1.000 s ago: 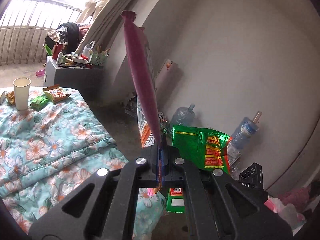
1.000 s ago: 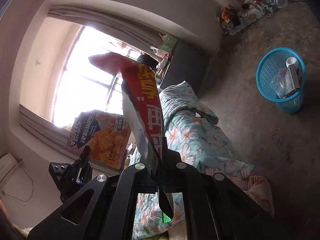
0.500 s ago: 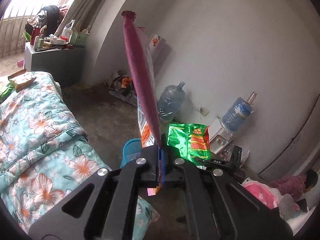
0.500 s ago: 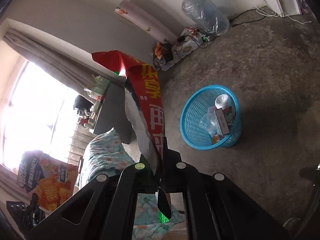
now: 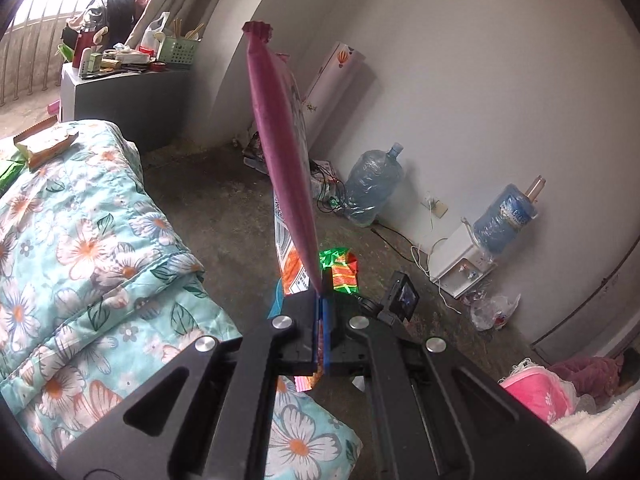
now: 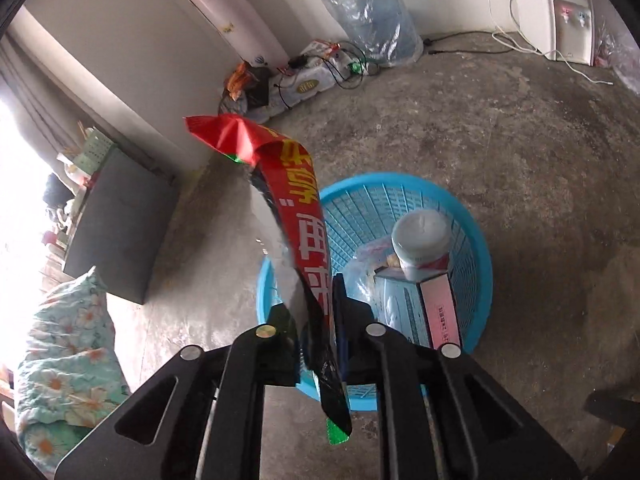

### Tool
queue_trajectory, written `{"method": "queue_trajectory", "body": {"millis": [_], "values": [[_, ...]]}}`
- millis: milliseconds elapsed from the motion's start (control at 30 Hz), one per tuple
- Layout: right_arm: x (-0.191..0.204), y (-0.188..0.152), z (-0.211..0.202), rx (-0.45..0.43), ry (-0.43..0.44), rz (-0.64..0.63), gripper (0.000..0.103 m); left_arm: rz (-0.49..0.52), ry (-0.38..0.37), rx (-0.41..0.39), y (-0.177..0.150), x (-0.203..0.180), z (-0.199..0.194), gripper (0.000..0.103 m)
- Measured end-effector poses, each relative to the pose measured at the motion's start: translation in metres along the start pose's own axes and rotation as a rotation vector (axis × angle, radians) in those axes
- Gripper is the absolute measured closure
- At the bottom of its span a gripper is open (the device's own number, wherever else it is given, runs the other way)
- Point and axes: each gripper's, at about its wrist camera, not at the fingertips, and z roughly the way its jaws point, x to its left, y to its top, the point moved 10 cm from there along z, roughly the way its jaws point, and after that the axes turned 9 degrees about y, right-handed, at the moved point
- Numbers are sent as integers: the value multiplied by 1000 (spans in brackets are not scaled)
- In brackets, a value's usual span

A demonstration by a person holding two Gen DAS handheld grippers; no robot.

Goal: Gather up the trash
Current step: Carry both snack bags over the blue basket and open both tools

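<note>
My left gripper [image 5: 322,300] is shut on a snack bag [image 5: 280,152], seen edge-on as a tall maroon strip standing up from the jaws, above the bed's edge. My right gripper [image 6: 320,312] is shut on a red and green snack bag [image 6: 304,232] with yellow lettering, held right above the blue plastic trash basket [image 6: 476,248] on the floor. The basket holds a white jar, a pink-edged box and a plastic bag. In the left wrist view the right gripper's green and red bag [image 5: 340,268] shows just beyond my left fingers.
A bed with a floral quilt [image 5: 92,248] lies at the left, with wrappers [image 5: 44,144] on it. A grey cabinet [image 6: 120,228] stands by the window. Water jugs [image 5: 372,188], a white dispenser [image 6: 552,12], cables and a power strip [image 6: 304,84] line the wall.
Both grippers swung away from the bed toward the floor. The right gripper, with its bag, has tipped down and now hangs directly over the blue basket.
</note>
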Motion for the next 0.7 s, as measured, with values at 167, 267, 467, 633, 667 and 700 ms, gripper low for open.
{"method": "queue_trajectory", "body": {"millis": [167, 267, 467, 633, 667, 700], "values": [[-23, -6, -18, -38, 4, 70, 66, 29, -11, 46, 7, -11, 26, 103], [-35, -1, -49, -104, 28, 80, 62, 57, -25, 94, 13, -28, 49, 103], [-64, -6, -104, -140, 65, 113, 60, 159, 4, 304, 4, -66, 142, 103], [-85, -25, -135, -153, 87, 163, 60, 94, 59, 554, -36, -75, 255, 103], [-90, -28, -138, -154, 89, 179, 60, 82, 79, 582, -43, -76, 274, 103], [-93, -31, -140, -154, 92, 193, 60, 70, 98, 607, -51, -76, 292, 103]]}}
